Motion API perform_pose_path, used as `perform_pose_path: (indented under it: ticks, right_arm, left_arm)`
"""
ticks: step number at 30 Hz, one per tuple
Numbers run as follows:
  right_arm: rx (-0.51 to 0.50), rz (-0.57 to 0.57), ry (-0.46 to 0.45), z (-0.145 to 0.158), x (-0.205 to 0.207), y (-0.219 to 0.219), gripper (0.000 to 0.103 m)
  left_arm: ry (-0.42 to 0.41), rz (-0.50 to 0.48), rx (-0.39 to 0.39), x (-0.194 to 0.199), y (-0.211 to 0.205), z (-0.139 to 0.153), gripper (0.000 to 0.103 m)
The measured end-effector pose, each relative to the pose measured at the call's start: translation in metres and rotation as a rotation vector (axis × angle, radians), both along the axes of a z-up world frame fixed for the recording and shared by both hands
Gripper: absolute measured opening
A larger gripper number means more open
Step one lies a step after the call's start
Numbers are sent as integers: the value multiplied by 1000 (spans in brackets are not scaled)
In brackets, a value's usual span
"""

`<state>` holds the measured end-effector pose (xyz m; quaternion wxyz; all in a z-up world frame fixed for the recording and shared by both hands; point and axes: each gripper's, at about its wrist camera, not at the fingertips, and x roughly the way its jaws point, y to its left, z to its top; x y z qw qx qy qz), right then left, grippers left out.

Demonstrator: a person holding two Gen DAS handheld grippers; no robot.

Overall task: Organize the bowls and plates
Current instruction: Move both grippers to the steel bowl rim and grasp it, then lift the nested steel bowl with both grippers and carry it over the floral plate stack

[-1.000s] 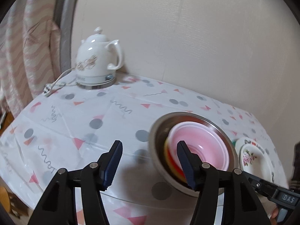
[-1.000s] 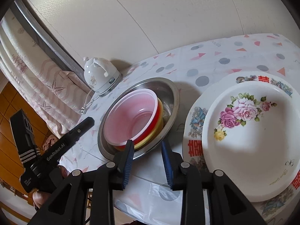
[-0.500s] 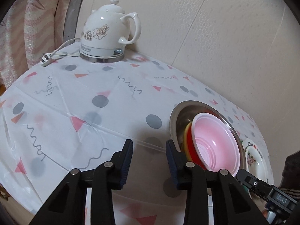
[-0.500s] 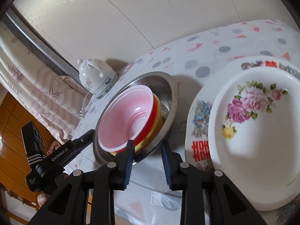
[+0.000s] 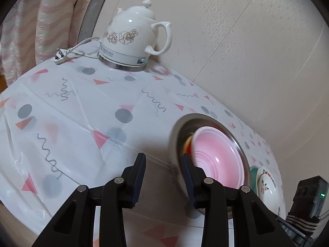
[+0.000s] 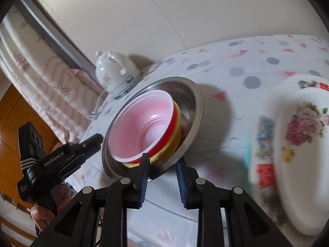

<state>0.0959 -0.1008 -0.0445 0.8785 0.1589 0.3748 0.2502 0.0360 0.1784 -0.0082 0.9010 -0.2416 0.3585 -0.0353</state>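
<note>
steel bowl (image 6: 195,103): shiny metal | pink bowl (image 6: 141,123): smooth plastic | kettle (image 5: 133,35): glossy ceramic | tabletop (image 5: 72,107) cover: creased plastic sheet

Bowls (image 6: 141,127) nested in basin (image 6: 193,94), kettle (image 6: 115,72) behind, plates (image 6: 298,154) right

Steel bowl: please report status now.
Left tool open, right tool open across steel bowl near rim. Pink bowl stacked inside. Nothing in the way.

Cream wall (image 5: 236,41), striped curtain (image 5: 47,18), wood floor (image 6: 14,111)
</note>
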Motion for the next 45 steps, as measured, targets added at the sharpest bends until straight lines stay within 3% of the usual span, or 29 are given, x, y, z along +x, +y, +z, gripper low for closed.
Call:
perform_pose_path:
  ticks: [4,11,15,19,27,31,35,42,45]
  right_arm:
    - [6,40,26,-2,1,8,31]
    - [9,-61,22,6,6,-13,32]
    - [17,-107,24,11,16,-20,32]
    - [2,-138,20,14,28,-22,32]
    - [-101,-134,24,9,46,-7,30]
    - [-153,-137,7,10,51,0,30]
    - [-199,-100,7,7,57,11,24]
    - [-262,-68,-39,8,59,21,16]
    - [-279,-66,-52,8,60,23,16]
  left_arm:
    - [16,6,13,3,5,-4,36]
    - [22,-25,11,10,7,-3,34]
    - [45,-51,-39,18,8,-5,32]
    - [50,-88,-11,22,1,-5,31]
    - [66,-103,-12,31,2,-12,31]
    - [66,-127,15,33,0,-12,25]
    - [48,-144,35,32,-3,-11,17]
    - [26,-152,-16,33,2,-14,17]
    - [1,-146,2,30,0,-14,17]
